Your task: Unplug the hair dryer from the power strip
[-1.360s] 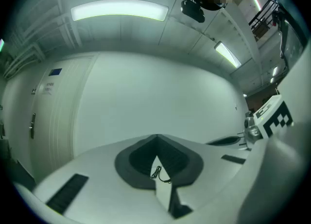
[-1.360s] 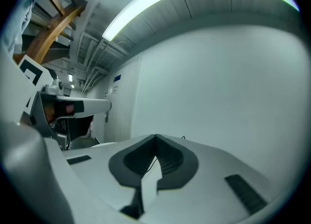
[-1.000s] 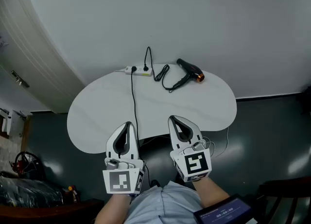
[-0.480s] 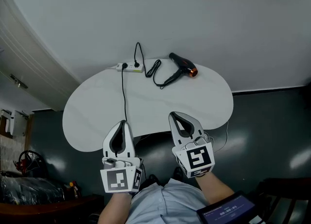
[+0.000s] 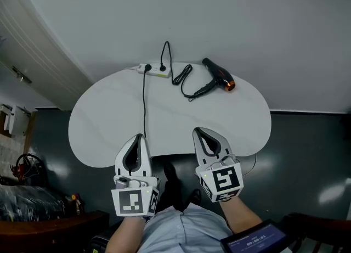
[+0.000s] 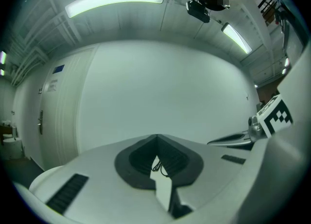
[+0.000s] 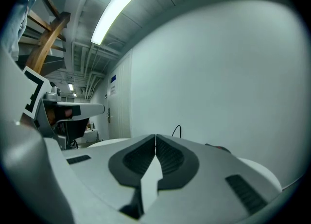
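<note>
The hair dryer (image 5: 215, 74) lies on its side near the far edge of the white oval tabletop (image 5: 109, 114), right of the middle. It is a black dryer with a short barrel, and an orange-copper ring shows at the barrel end that faces the right-hand edge. Its slim black handle angles inward toward the middle of the tabletop. Its black cord (image 5: 184, 79) leaves the handle, loops loosely on the tabletop and rises in a small arch to a black plug (image 5: 163, 67), which sits in the white power strip (image 5: 154, 70). The strip lies along the far edge, just left of the dryer. A second black cable (image 5: 144, 103) runs from the strip straight across the tabletop to the near edge. The left gripper (image 5: 139, 136) and the right gripper (image 5: 197, 132) are held side by side at the near edge, well apart from the dryer and the strip. Both have their jaws closed together with nothing between them.
</note>
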Demonstrator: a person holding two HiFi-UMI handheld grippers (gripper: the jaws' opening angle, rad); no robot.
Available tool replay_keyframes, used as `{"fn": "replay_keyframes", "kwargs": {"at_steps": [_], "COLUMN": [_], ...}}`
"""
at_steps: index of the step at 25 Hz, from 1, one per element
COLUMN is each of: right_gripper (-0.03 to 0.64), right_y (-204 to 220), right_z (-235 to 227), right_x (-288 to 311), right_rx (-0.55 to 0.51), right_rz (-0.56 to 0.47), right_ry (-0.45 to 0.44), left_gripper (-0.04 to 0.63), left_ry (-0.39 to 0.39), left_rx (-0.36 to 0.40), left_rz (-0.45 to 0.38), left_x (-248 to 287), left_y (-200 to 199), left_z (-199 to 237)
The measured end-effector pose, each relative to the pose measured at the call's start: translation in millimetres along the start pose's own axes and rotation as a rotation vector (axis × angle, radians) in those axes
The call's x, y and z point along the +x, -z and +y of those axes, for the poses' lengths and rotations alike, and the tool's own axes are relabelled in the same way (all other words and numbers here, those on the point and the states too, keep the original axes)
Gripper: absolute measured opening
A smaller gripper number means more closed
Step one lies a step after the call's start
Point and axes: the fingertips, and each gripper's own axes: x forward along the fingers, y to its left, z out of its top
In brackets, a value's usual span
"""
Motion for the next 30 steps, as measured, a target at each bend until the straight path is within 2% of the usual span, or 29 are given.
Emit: {"fn": "replay_keyframes", "kwargs": {"at_steps": [11,14,17,21,26,30], "right_gripper": [0.003,0.003,0.003,0.003,0.003,0.003], "right_y": [-15,-22,-28,-28,-34,-28], "right_z": [-6,-8,-11,-15,-17,-24], "right_x": [122,159,188,223,255,266], "right_rx": [-0.066,-0.078,-0.085,-0.088,-0.092,-0.090], "right_rz": [0.035,0.035,0.029,0.037,0.035,0.054], "right_ry": [-0.035,-0.035,-0.031,-0.018,-0.007,0.006], "left_gripper": [-0.002,-0.002,-0.002,-0.002,-0.002,-0.002], "left_ry": [-0.019,-0.027,-0.019,-0.021,0.013,0.024], "left_rx": [-0.059,-0.098,-0.077,-0.152,-0.086,-0.114], "left_rz": [-0.019,-0.027,-0.038,-0.047,-0.036,-0.030], "left_x": [92,121,142,170,193,206], "left_y": [14,14,16,21,23,28], "left_z": [71,93,114,134,153,156]}}
